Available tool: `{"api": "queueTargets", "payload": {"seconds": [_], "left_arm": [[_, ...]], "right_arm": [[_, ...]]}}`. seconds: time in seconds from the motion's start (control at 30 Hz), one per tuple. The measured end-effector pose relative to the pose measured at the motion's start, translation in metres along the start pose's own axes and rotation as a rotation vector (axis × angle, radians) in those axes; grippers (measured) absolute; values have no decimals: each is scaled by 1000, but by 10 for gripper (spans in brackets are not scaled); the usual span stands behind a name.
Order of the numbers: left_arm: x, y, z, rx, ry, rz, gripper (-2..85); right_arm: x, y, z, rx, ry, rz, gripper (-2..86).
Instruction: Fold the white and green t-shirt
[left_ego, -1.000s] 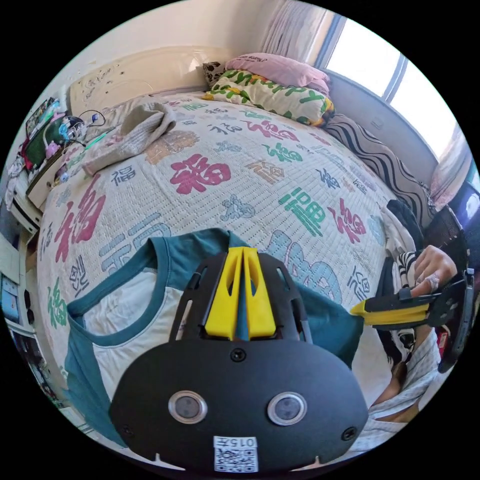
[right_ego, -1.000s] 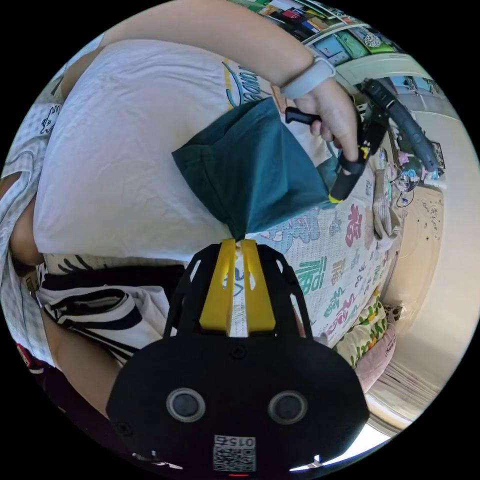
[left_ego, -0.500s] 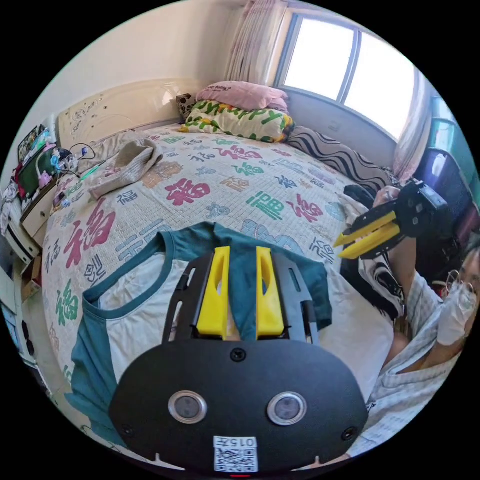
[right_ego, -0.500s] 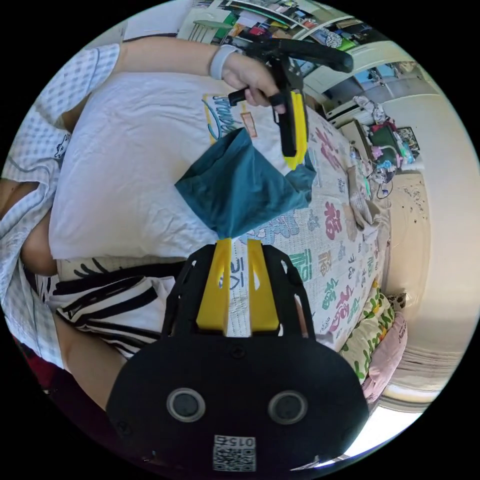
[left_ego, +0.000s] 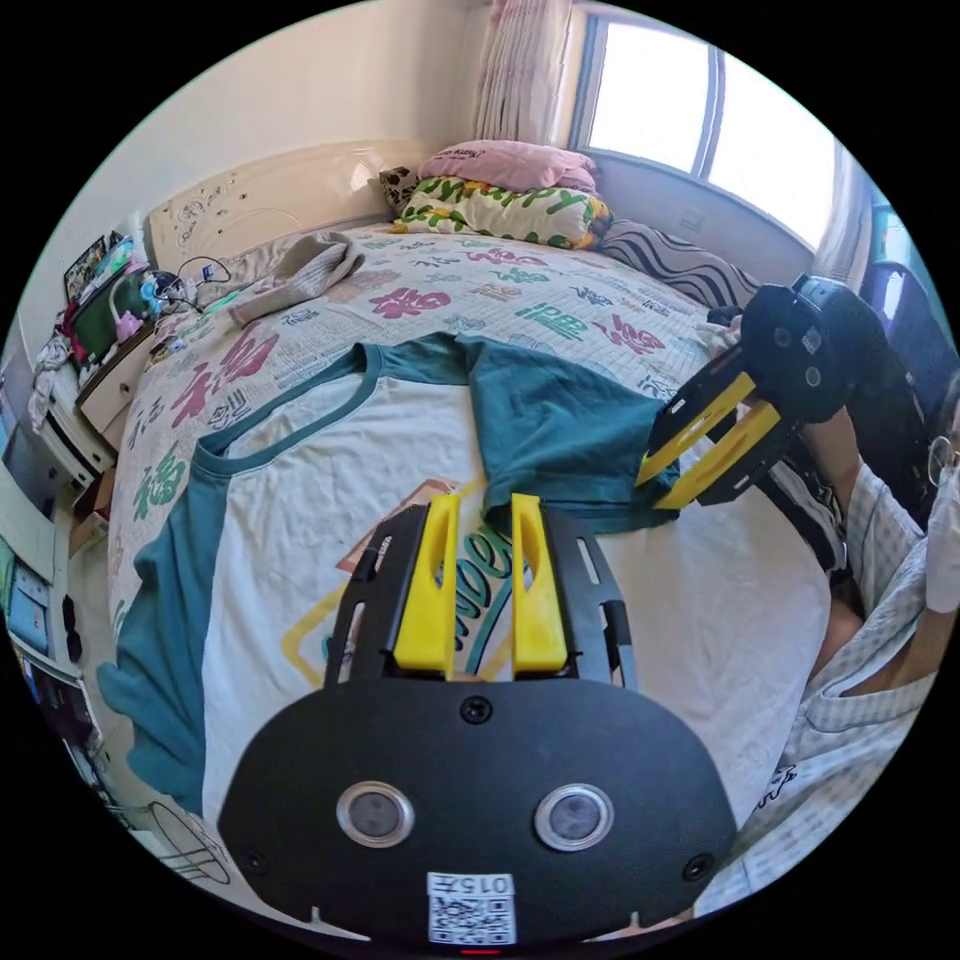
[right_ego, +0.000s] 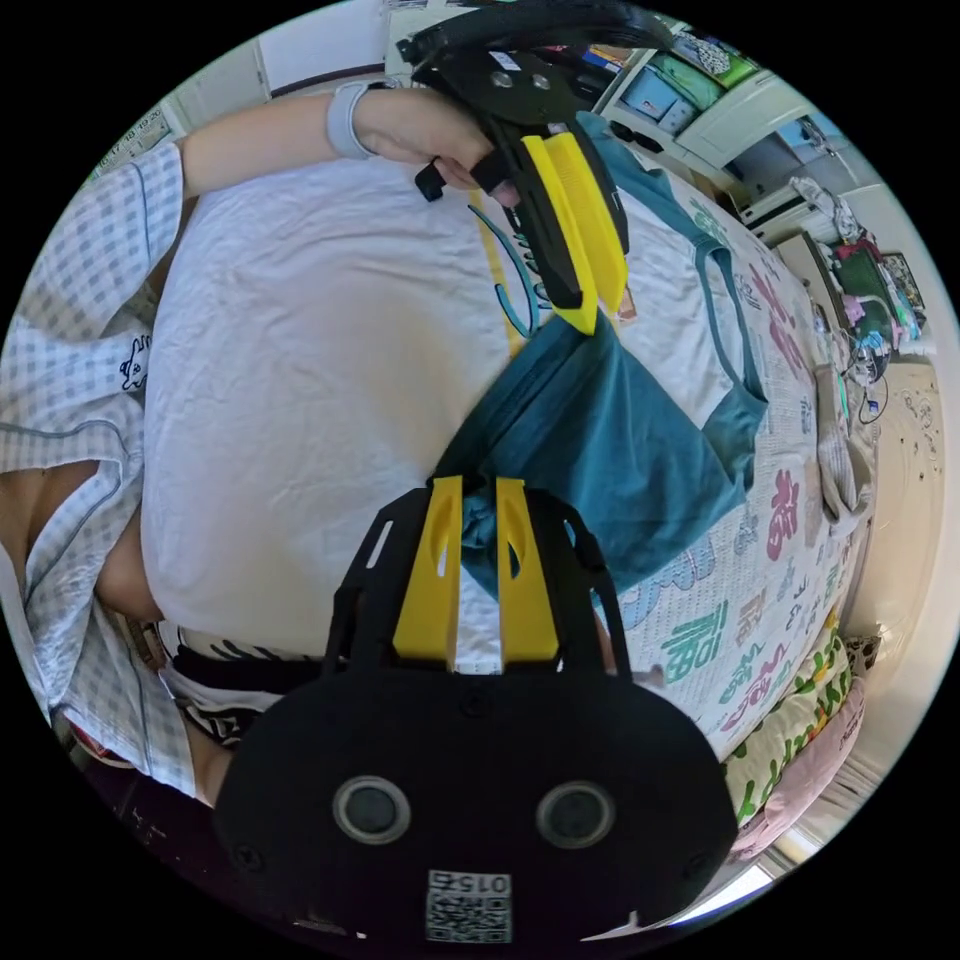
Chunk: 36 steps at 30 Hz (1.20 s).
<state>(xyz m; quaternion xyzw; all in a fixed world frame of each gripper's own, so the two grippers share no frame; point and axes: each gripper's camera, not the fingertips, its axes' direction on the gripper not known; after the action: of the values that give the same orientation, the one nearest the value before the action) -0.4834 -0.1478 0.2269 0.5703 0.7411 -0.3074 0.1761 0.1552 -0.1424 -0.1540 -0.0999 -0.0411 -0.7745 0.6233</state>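
T-shirt (left_ego: 330, 480) lies flat, front up, on the bed (left_ego: 560, 300), collar toward the headboard (left_ego: 270, 195), hem toward the person. One green sleeve (left_ego: 560, 440) is folded in over the white chest, lying beside the chest print (left_ego: 470, 590). Looks like the first sleeve fold is done; the other sleeve (left_ego: 160, 640) is out flat at the bed edge, so my guess is that one's next.

Left gripper (left_ego: 478, 520): jaws apart, nothing between them, hovering over the print just short of the folded sleeve's edge. Reads as released.

Right gripper (right_ego: 478, 500): jaws narrowly apart, at the folded sleeve's cuff edge with green cloth (right_ego: 610, 450) showing in the gap. Can't tell whether they touch it; not clamped as far as I can see. From the left gripper view the right gripper (left_ego: 690, 455) sits at the sleeve's outer corner, probably flattening or about to re-grip.

Surface: quilted bedspread with large coloured characters, soft, so folds may creep. Beyond the shirt's collar: a beige garment (left_ego: 300, 270) and stacked pillows (left_ego: 500, 195) by the window (left_ego: 700, 130). Cluttered nightstand (left_ego: 110, 340) off the headboard's end.
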Motion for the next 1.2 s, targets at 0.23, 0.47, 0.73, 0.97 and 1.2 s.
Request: {"api": "queueTargets", "payload": {"seconds": [0.23,0.47,0.73,0.97,1.2], "left_arm": [[4,2,-4,-10,-17,22,32],[15,10,-33,16,-28,126,9],[21,10,-34,-106,-65,198,16],[-2,13,-81,1,117,140,29],[0,-7,-45,-127,35,160,62]], "right_arm": [[8,-2,-11,49,1,-30,32],[6,-7,-26,109,-22,-113,33],[15,-36,4,-29,-71,-169,51],[33,-29,-32,208,-74,-137,49],[34,-93,31,-136,-119,-159,86]]}}
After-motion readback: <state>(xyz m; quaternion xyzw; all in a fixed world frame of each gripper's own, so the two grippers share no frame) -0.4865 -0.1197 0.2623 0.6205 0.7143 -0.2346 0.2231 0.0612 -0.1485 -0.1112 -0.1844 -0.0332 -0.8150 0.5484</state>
